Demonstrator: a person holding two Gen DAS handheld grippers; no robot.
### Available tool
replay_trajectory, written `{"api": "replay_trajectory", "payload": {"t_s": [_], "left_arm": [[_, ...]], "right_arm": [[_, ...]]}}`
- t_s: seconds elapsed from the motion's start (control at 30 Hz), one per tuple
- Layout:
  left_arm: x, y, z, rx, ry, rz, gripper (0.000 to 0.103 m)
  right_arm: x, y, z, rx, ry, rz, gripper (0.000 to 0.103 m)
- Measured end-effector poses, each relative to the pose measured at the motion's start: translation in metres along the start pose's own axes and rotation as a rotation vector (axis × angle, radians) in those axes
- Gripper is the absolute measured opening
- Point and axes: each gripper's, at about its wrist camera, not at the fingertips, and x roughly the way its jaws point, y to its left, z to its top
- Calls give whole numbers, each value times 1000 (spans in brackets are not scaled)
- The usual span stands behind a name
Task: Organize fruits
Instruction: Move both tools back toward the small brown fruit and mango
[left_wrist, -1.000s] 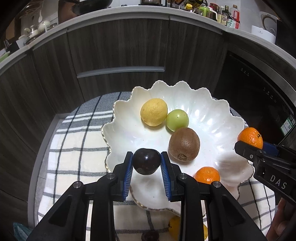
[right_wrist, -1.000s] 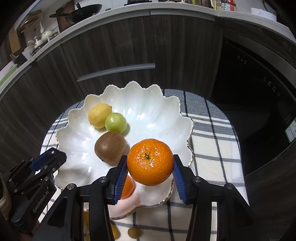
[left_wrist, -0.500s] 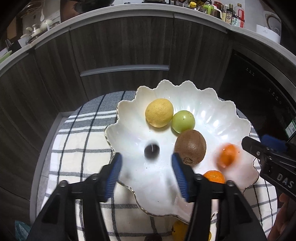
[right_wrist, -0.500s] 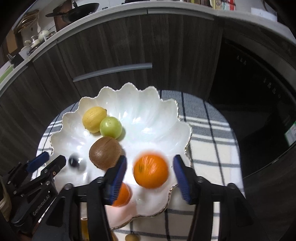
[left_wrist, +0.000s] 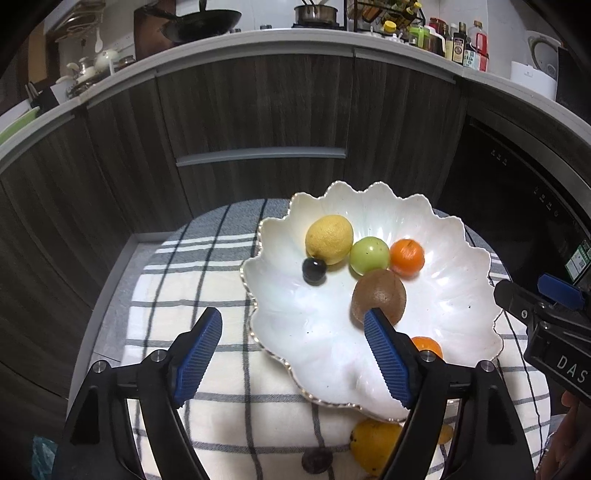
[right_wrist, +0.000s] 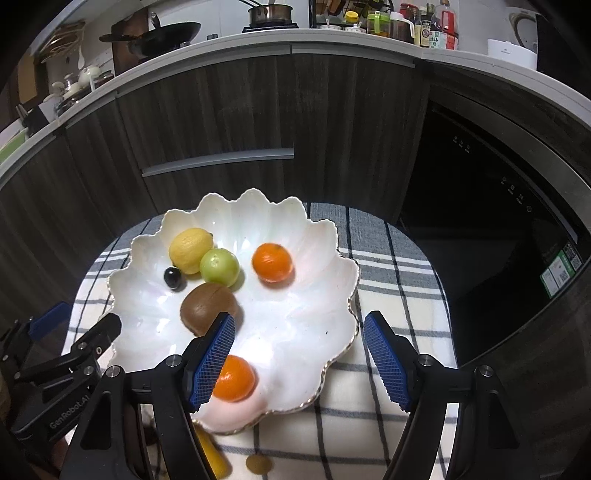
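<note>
Checked cloth (left_wrist: 207, 413) covers the carrying surface, and the white scalloped bowl (left_wrist: 436, 229) sits toward its far right part. From the left of the bowl to the right are found: a small dark plum (left_wrist: 314, 270) touching a yellow lemon (left_wrist: 329, 239), a green fruit (left_wrist: 369, 254), a kiwi (left_wrist: 378, 296) just nearer, and a mandarin (left_wrist: 407, 257) at the far right side. A second mandarin (right_wrist: 234, 379) lies at the bowl's near edge.

The left gripper (left_wrist: 292, 356) has just been opening; its jaws stand apart with nothing between them, above the bowl's near left rim. The right gripper (right_wrist: 299, 362) has likewise just been opening and is empty, above the near right rim.

Fruits not yet placed are seen on the cloth at its near edge, below both grippers: a yellow-orange fruit (left_wrist: 373, 452) and a small dark one (left_wrist: 317, 460). These lie behind the fingertips, toward the person, so a pull-back and descent would be required. The left gripper appears the nearer. The long axis of the yellow-orange fruit cannot be determined.

Dark wood cabinets (left_wrist: 258, 122) and a cluttered counter (left_wrist: 258, 37) stand beyond.
</note>
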Motion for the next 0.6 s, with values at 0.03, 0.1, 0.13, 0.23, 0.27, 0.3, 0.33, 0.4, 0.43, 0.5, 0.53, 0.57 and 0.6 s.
{"api": "replay_trajectory", "payload": {"t_s": [0.03, 0.1, 0.13, 0.23, 0.27, 0.3, 0.33, 0.4, 0.43, 0.5, 0.53, 0.57, 0.6], "left_arm": [[-4, 1, 0, -3, -4, 1, 79], [-11, 4, -1, -9, -13, 4, 79], [-15, 5, -2, -12, -17, 5, 79], [-25, 8, -5, -15, -25, 10, 79], [-28, 8, -7, -14, -27, 11, 79], [-31, 8, -8, -14, -29, 11, 79], [-34, 8, -10, -14, -33, 13, 79], [-39, 7, -13, -12, -37, 14, 79], [-41, 6, -16, -9, -38, 16, 79], [-44, 5, -20, -5, -39, 17, 79], [-46, 4, -23, -3, -38, 17, 79], [-47, 3, -25, -2, -39, 17, 79], [-47, 2, -27, 0, -39, 16, 79]], "right_arm": [[-2, 1, -1, -2, -2, 1, 73], [-10, 3, -3, -9, -10, 5, 73], [-14, 5, -4, -12, -14, 6, 73], [-24, 8, -7, -20, -25, 9, 73], [-27, 9, -9, -21, -28, 8, 73], [-30, 9, -9, -20, -31, 9, 73], [-32, 9, -10, -18, -32, 10, 73], [-38, 8, -14, -15, -35, 13, 73], [-40, 7, -15, -12, -35, 13, 73], [-43, 5, -18, -9, -37, 12, 73], [-44, 4, -20, -8, -37, 11, 73], [-46, 3, -22, -7, -36, 12, 73], [-47, 2, -24, -6, -35, 12, 73]]}}
